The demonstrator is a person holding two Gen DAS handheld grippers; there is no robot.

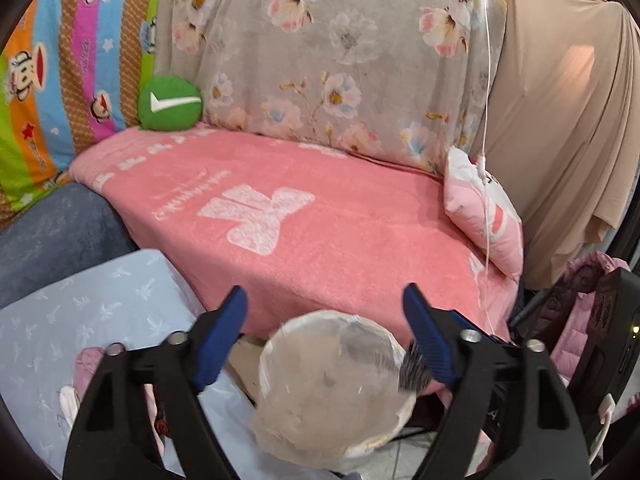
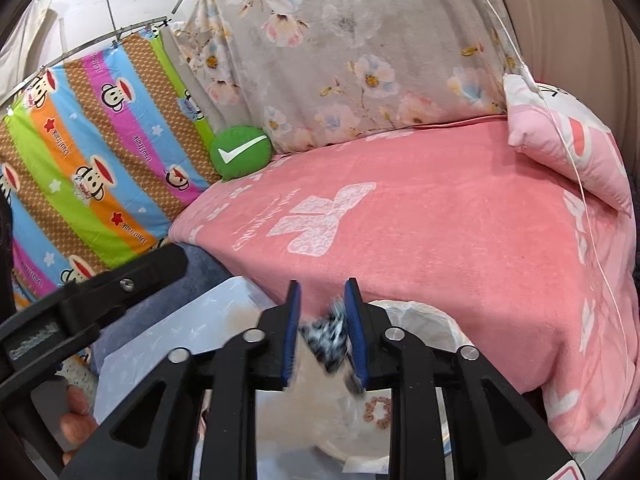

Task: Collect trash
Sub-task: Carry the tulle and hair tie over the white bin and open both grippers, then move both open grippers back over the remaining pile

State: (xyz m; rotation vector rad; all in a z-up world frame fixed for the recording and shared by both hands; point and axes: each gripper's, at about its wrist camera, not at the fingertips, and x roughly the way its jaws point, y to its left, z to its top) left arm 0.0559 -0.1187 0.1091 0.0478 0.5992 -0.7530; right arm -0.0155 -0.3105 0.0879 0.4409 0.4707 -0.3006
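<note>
1. Pink fleece blanket (image 2: 460, 248) on the sofa seat, with a white bow motif and white lettering.
2. Grey sheet with a pale pink, blue and white flower print (image 1: 340, 52) over the backrest.
3. Striped cartoon-monkey cloth (image 2: 92, 168): orange, green, blue, magenta and brown bands.
4. Round green cushion (image 1: 170, 103) with a white tick.
5. Black-and-white speckled crumpled scrap (image 2: 326, 334) between blue pads (image 2: 292, 332) on black fingers.
6. Pale blue sheet (image 1: 92, 312) with white sprigs.

From my left wrist view, the bin (image 1: 334, 384) mouth lies open at 6 o'clock. The pink blanket (image 1: 340, 232) stretches bare toward 12; a green cushion (image 1: 170, 103) blocks 10, a pink pillow (image 1: 486, 216) and hanging cord (image 1: 486, 80) crowd 2.
</note>
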